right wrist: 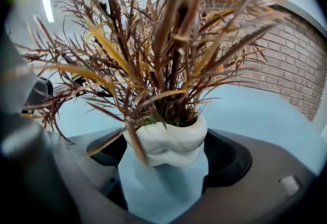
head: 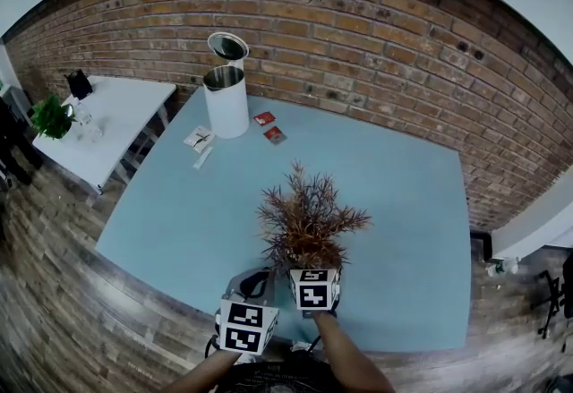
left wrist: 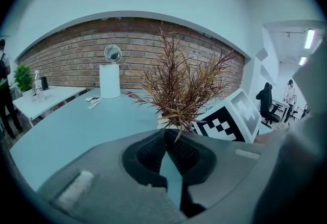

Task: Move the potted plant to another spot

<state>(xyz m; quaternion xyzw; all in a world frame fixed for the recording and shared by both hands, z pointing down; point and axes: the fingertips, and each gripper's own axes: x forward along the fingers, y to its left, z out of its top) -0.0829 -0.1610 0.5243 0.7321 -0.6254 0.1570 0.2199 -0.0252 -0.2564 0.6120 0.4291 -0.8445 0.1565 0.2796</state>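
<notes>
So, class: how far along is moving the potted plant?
Done: the right claw has the white pot of the spiky reddish-brown plant between its jaws, apparently gripped. In hand: whether it is lifted off the light blue table cannot be told. Remaining: carrying it to a new spot and releasing. The left claw is shut, empty.

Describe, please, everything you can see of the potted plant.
The potted plant has thin, spiky reddish-brown and yellowish leaves, dry-looking, fanning upward from a small, rounded white pot with a bulging rim, seemingly ceramic. It is upright near the front edge of the light blue table. The right gripper has its jaws closed against the pot's sides.
</notes>
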